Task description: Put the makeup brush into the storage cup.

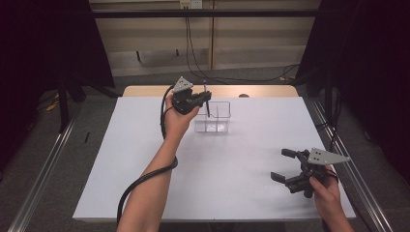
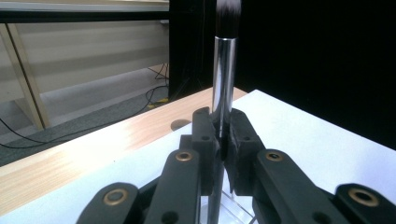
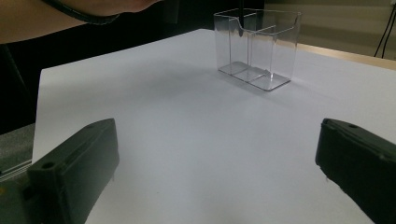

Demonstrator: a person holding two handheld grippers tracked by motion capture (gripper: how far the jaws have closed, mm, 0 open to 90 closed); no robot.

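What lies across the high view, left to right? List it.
Left gripper shut on the upright silver-handled makeup brush → clear plastic divided organizer box → open right gripper.

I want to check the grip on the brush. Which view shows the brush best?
The left gripper view: the brush stands upright, its shiny handle clamped between the left gripper's jaws, bristles on top. The high view shows it as a thin dark stick over the clear box. The right gripper view gives just a sliver behind that box.

I see open white counter [image 1: 145, 159] between my right tool [image 1: 283, 165] and the clear organizer [image 1: 212, 117]. My left tool [image 1: 205, 100] and forearm [image 1: 159, 169] block the organizer's left side.
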